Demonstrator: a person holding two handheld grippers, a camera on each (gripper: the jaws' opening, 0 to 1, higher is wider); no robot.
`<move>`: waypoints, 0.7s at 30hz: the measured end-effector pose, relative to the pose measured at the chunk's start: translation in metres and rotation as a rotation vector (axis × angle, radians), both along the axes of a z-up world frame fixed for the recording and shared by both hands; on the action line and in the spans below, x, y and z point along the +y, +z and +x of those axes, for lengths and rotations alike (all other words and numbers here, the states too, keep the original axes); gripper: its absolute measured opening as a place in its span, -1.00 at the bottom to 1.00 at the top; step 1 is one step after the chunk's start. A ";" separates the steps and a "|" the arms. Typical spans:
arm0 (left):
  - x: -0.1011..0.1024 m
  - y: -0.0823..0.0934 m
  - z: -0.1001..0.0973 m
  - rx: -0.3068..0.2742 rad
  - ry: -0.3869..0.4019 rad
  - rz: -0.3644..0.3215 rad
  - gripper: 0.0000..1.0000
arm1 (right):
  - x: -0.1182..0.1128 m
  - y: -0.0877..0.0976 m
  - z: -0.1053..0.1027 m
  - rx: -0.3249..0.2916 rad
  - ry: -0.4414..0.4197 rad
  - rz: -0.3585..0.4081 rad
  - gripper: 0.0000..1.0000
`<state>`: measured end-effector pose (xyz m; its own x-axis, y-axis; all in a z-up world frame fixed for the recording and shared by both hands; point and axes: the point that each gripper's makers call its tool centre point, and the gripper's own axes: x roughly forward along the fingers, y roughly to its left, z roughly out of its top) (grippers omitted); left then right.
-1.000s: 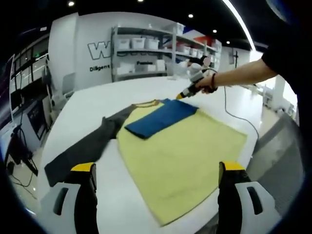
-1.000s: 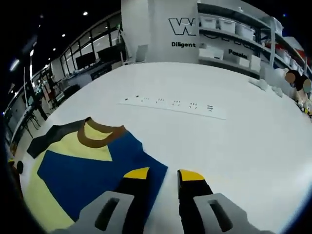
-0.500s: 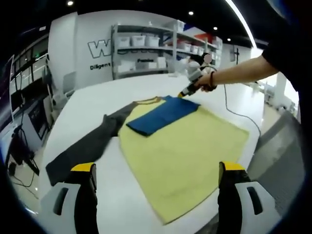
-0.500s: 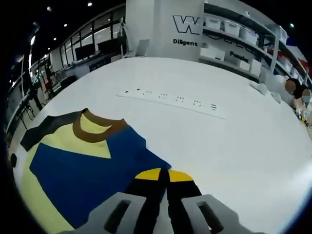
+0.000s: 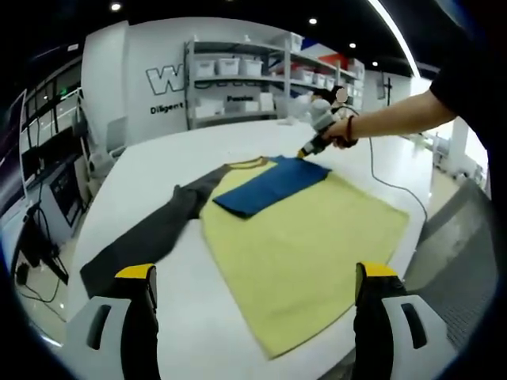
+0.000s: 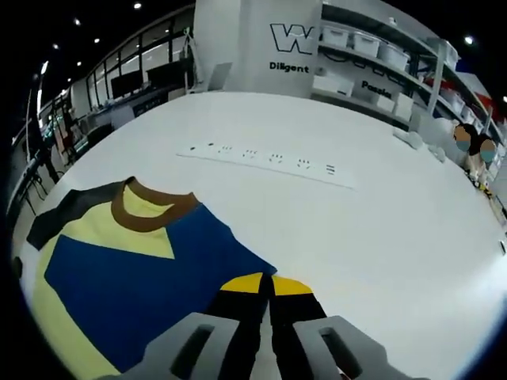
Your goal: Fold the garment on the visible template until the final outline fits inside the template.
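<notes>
A yellow shirt (image 5: 309, 237) lies flat on the white table (image 5: 158, 166), its brown collar (image 5: 248, 164) toward the far side. Its blue sleeve (image 5: 273, 184) is folded across the chest; the dark grey sleeve (image 5: 150, 233) stretches out to the left. My left gripper (image 5: 256, 271) hovers open above the shirt's near hem, holding nothing. My right gripper (image 5: 305, 153), in a person's hand, sits at the blue sleeve's far corner. In the right gripper view, the right gripper (image 6: 267, 283) has its jaws pressed together on the edge of the blue sleeve (image 6: 135, 273), beside the collar (image 6: 150, 215).
A white power strip (image 6: 261, 158) lies on the table beyond the shirt. A cable (image 5: 380, 184) trails over the table's right side. Shelves with white bins (image 5: 238, 79) stand behind the table. The table edge runs close to the shirt's near hem.
My right gripper's jaws went from open to shut at the blue sleeve's edge one second to half a second ago, and stay shut. The left gripper view has shifted slightly.
</notes>
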<state>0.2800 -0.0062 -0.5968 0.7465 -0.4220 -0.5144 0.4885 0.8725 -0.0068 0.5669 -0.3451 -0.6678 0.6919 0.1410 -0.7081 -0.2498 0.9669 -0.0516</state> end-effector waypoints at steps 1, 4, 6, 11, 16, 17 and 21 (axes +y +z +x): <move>0.000 0.000 0.000 0.000 0.001 0.001 0.98 | -0.001 0.000 0.000 0.000 0.005 -0.008 -1.00; 0.002 -0.001 -0.001 0.006 0.005 0.004 0.98 | -0.006 -0.001 0.001 0.003 0.022 -0.053 -1.00; 0.002 -0.001 -0.001 0.006 0.007 0.003 0.98 | -0.011 -0.001 0.002 0.001 0.026 -0.075 -1.00; 0.002 -0.004 -0.002 0.019 0.005 0.006 0.98 | -0.023 -0.001 0.006 0.004 0.026 -0.107 -1.00; 0.003 -0.004 -0.001 0.021 0.009 0.007 0.98 | -0.033 -0.001 0.009 0.005 0.016 -0.128 -1.00; 0.003 -0.004 -0.001 0.020 0.009 0.006 0.98 | -0.035 -0.001 0.009 0.005 0.011 -0.126 -1.00; 0.004 -0.005 -0.001 0.025 0.013 0.006 0.98 | -0.040 -0.001 0.011 0.003 -0.008 -0.123 -1.00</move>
